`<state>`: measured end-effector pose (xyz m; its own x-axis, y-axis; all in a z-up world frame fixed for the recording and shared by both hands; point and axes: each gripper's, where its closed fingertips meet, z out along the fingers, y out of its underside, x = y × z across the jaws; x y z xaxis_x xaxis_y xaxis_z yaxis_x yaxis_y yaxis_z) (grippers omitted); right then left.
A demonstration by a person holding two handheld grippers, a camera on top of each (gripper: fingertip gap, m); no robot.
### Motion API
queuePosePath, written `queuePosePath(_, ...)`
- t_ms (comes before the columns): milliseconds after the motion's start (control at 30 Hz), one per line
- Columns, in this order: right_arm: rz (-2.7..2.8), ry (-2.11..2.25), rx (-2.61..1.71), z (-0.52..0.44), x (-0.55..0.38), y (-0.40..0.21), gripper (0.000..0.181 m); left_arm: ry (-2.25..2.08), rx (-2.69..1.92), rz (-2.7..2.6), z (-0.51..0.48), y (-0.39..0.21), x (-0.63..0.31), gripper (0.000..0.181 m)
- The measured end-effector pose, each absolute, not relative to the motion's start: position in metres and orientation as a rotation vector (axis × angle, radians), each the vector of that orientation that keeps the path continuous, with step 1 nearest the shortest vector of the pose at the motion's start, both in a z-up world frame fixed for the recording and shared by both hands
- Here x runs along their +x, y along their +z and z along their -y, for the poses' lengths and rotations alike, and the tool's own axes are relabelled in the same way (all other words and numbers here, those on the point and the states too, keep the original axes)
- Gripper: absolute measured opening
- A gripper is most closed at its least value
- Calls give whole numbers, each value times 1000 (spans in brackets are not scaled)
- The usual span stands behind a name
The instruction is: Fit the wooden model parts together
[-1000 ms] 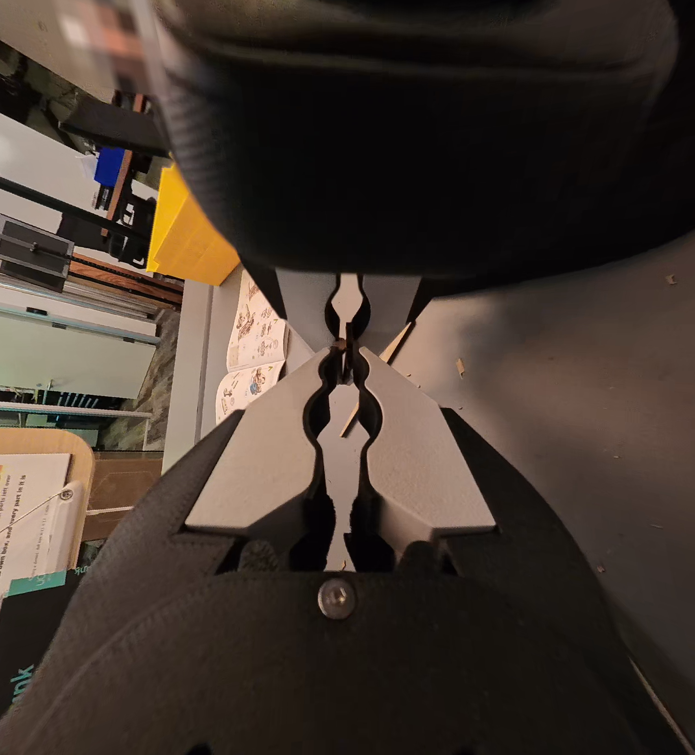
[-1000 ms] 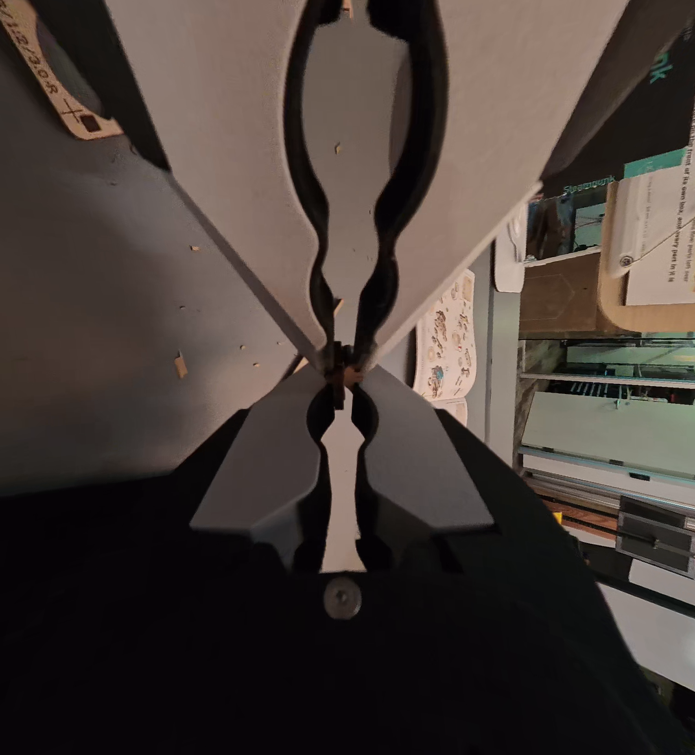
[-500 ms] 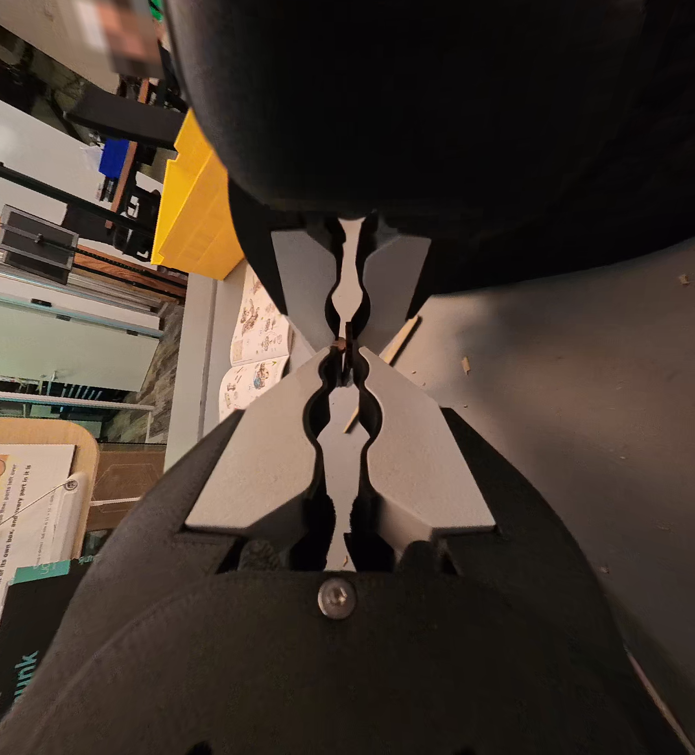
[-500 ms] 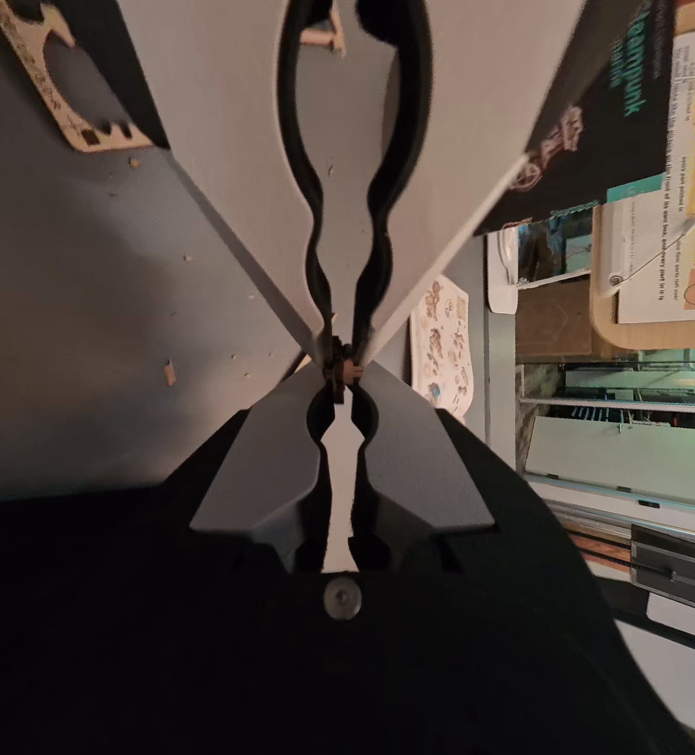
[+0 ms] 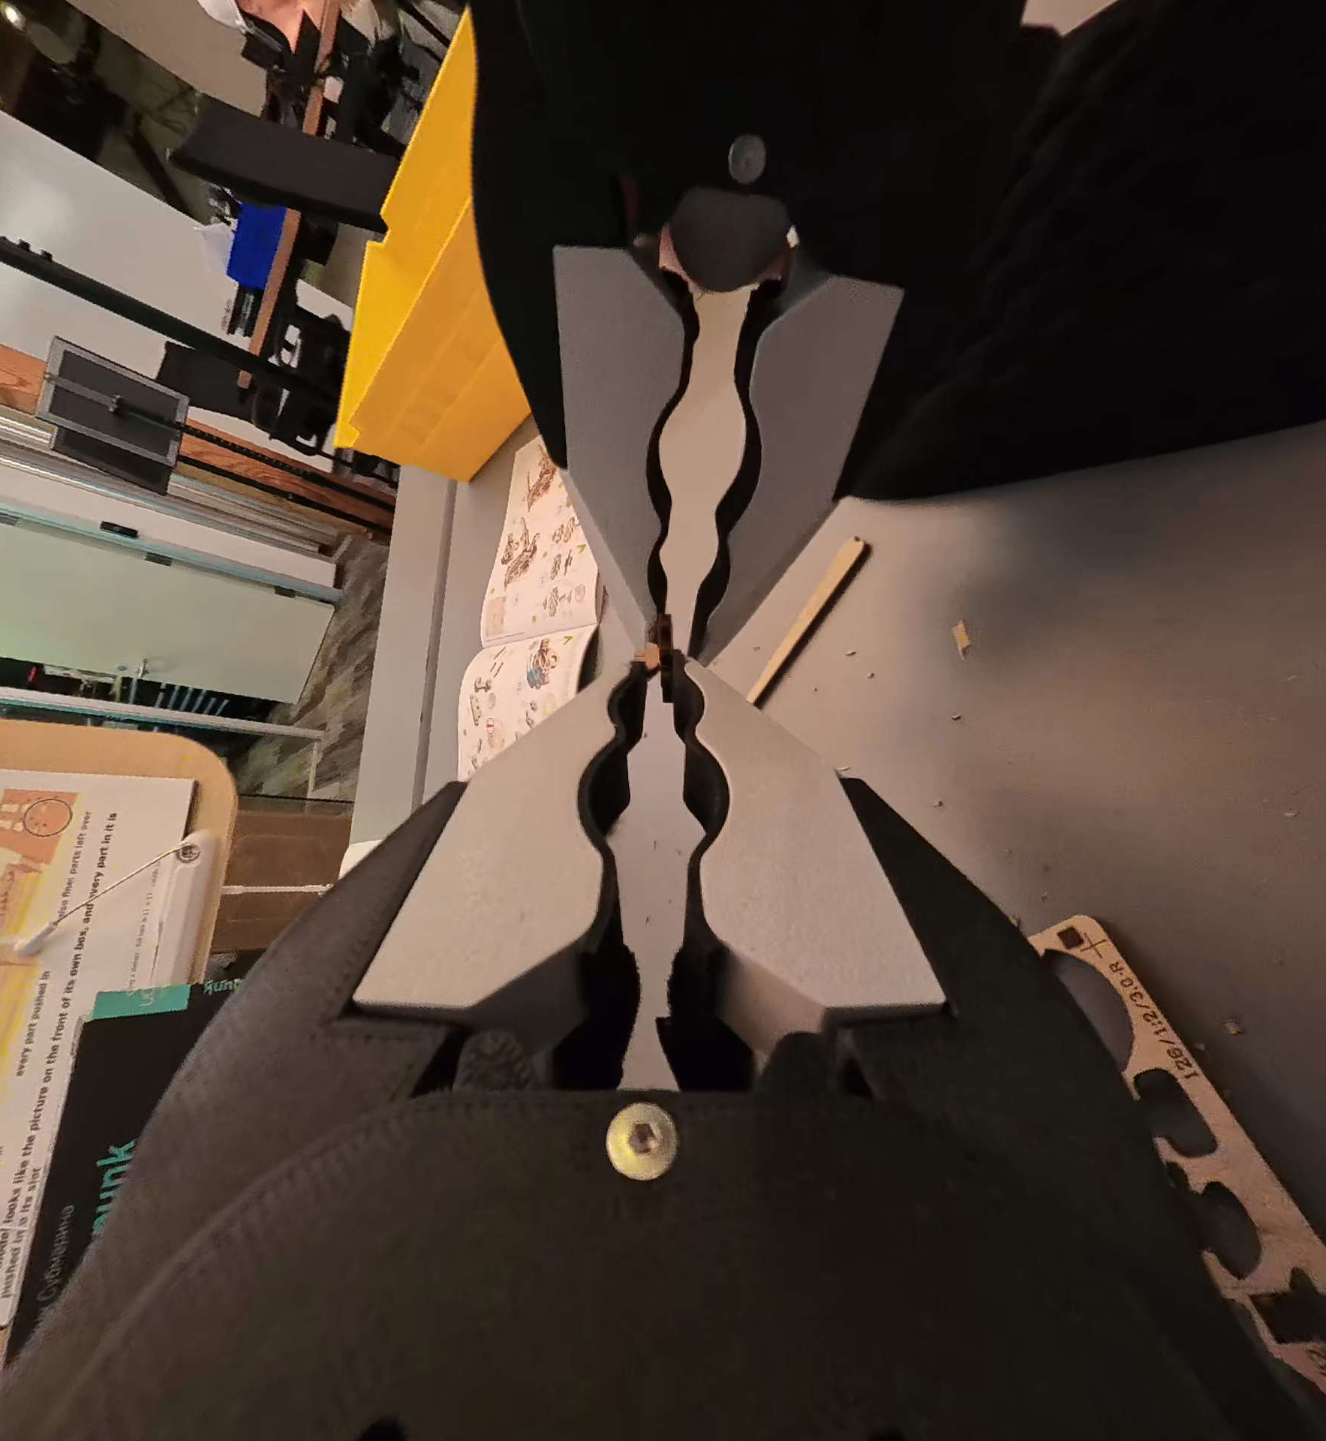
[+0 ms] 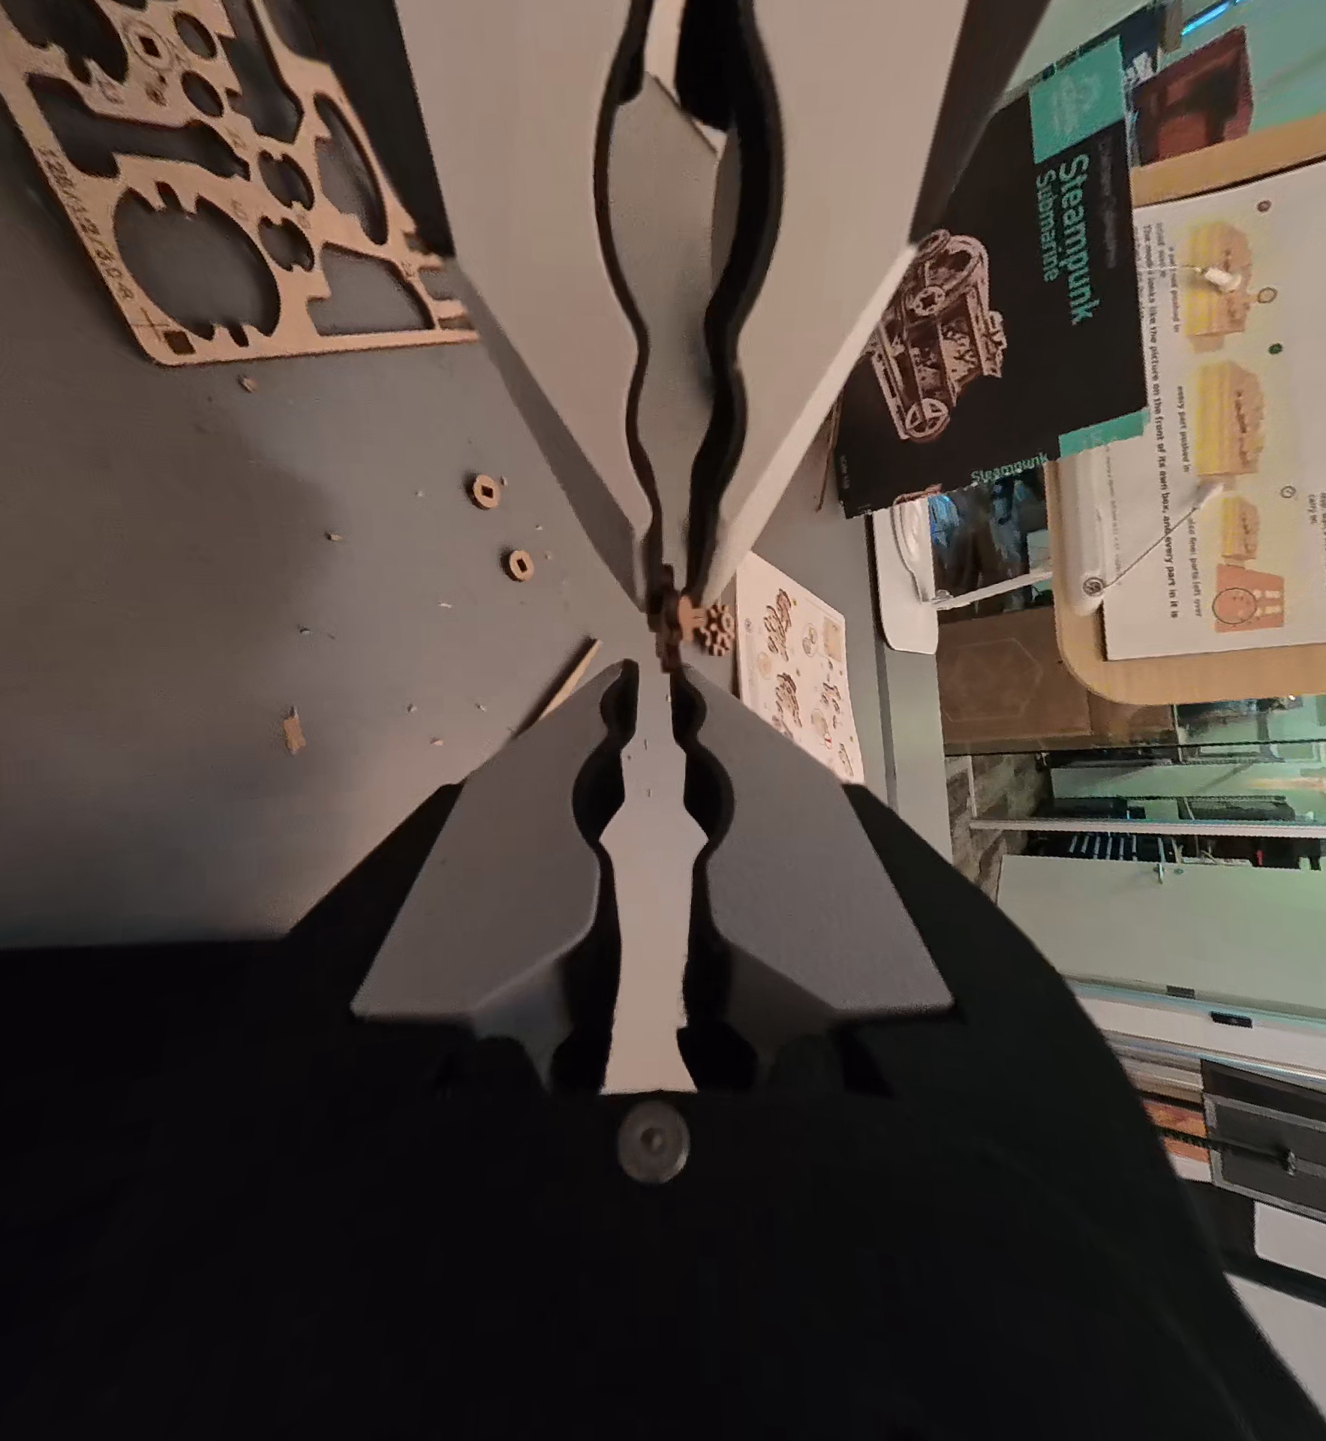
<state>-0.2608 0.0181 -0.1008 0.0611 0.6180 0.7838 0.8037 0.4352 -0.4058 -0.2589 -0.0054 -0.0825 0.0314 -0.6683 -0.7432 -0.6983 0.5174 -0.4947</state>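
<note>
Right wrist view: gear assembly just beyond parted jaws.

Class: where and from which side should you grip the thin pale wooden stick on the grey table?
Pinch the thin pale wooden stick across its narrow width, near mid-length, coming from above: it lies flat on the grey table, long edges exposed.

- At my ten o'clock in the left view sit stacked yellow bins at the grey bench's far edge.
- A black box lies at my one o'clock in the right view.
- A clipboard with a printed sheet lies just beyond it.
</note>
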Motion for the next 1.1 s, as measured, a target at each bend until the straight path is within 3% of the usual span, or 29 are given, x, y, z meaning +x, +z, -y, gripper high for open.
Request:
queuePosePath(633,1632,-241,-1247,-14,-263,-99,11,-23,-1177,-1688,10,-88,-255,5)
queuePosePath(1100,1659,-240,-1326,-12,-260,-107,4,-14,-1172,-1710,11,-93,-253,6)
